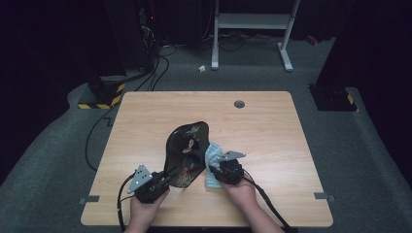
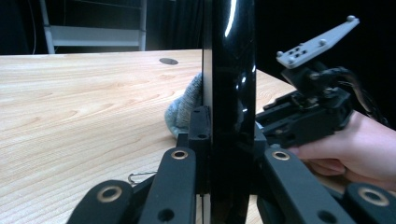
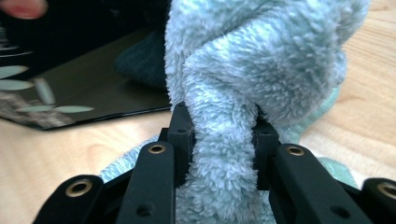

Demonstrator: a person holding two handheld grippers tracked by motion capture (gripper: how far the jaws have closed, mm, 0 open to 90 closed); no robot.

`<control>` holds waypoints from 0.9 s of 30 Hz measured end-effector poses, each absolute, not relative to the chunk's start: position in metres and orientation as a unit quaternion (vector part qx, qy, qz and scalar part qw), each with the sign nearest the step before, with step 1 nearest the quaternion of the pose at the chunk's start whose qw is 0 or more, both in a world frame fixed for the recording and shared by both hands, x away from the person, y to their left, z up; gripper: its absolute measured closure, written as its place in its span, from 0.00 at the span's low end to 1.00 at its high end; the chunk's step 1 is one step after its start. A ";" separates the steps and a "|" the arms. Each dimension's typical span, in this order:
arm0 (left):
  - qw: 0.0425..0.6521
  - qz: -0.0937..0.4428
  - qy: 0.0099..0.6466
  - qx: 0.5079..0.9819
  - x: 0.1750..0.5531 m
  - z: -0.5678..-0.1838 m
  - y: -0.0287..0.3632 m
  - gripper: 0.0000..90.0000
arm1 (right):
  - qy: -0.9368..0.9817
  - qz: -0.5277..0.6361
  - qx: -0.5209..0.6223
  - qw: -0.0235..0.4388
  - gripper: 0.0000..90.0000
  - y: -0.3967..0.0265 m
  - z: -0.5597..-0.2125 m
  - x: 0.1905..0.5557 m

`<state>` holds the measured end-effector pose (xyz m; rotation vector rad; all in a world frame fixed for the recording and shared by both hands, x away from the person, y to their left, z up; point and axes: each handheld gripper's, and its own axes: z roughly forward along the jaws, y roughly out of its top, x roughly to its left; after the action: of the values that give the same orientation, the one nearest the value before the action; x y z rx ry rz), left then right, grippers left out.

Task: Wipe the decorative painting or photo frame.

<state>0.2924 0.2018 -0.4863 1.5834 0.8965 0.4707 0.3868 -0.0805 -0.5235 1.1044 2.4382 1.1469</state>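
Black lacquered tray (image 1: 187,145): tilted on edge mid-tabletop (image 1: 145,111), clamped in left tool (image 2: 229,140). Pale blue cloth (image 3: 243,93): bunched against tray's right side, clamped in right tool (image 3: 223,135).

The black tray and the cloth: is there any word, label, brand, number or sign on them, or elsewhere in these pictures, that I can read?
No text can be read anywhere.
Black tray: a painted pattern of flowers and leaves, no letters.
Light blue cloth: plain, no label visible.
Left hand-held gripper and right hand-held gripper: no markings readable.
Yellow and black hazard stripes on a base on the floor: a warning pattern, no words.
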 end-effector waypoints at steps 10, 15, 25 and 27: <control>0.590 0.202 0.386 0.680 0.292 -0.486 0.202 0.89 | 0.832 0.413 0.355 0.106 0.76 -0.083 -0.515 0.366; 0.589 0.202 0.386 0.681 0.292 -0.486 0.201 0.89 | 0.819 0.409 0.378 0.138 0.77 -0.089 -0.504 0.383; 0.589 0.203 0.386 0.680 0.292 -0.486 0.201 0.89 | 0.826 0.396 0.380 0.130 0.77 -0.082 -0.509 0.395; 0.589 0.203 0.386 0.680 0.292 -0.486 0.201 0.89 | 0.829 0.399 0.373 0.121 0.77 -0.081 -0.512 0.385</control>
<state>0.2920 0.2010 -0.4861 1.5848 0.8985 0.4735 0.3847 -0.0808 -0.5125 1.0887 2.4210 1.1641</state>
